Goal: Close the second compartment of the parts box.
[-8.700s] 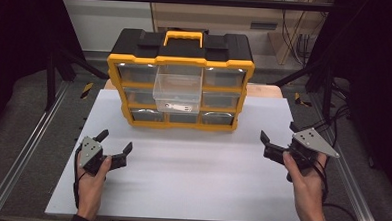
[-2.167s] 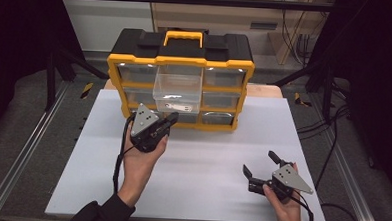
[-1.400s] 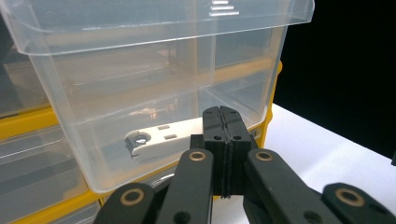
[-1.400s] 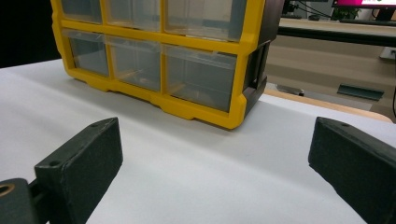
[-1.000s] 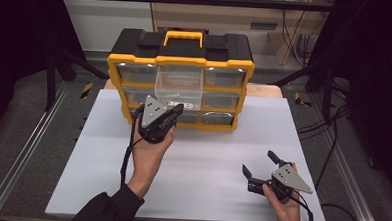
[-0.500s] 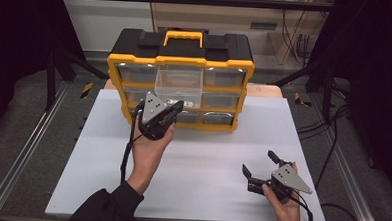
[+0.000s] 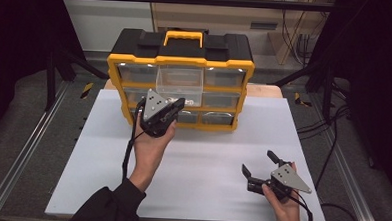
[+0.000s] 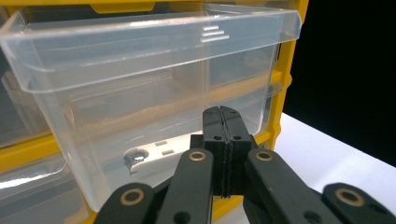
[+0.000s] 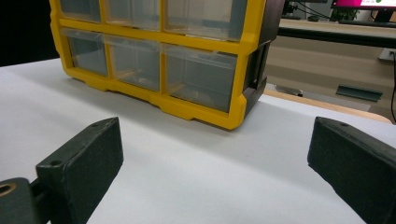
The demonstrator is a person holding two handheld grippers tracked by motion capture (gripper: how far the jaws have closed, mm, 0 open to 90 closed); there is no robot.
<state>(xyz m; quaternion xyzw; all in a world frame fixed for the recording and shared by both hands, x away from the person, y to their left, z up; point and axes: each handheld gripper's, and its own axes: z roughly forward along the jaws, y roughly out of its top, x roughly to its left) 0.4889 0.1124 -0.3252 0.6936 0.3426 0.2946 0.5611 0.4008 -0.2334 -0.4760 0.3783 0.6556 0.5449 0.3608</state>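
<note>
A yellow and black drawer organizer (image 7: 181,55) stands at the back of the white table. Its clear top middle drawer (image 7: 180,80) (image 8: 140,70) is pulled out. My left gripper (image 7: 179,104) (image 8: 223,122) is shut with nothing between its jaws. Its tips sit just under the front of that drawer, in front of the middle row. A pale metal part (image 8: 149,153) lies in the drawer behind them. My right gripper (image 7: 258,163) (image 9: 210,177) rests open and empty near the table's front right, pointing at the organizer's right end (image 9: 205,70).
The white table top (image 7: 207,156) stretches between the two hands. Metal rails (image 7: 27,148) run along both sides of the table. Cables (image 7: 328,126) hang off to the right. The other drawers (image 7: 223,77) are pushed in.
Since the earliest frame, my left gripper has travelled from the table's front left to the organizer and shut. The right gripper came down toward the front edge. Over the last second nothing moved.
</note>
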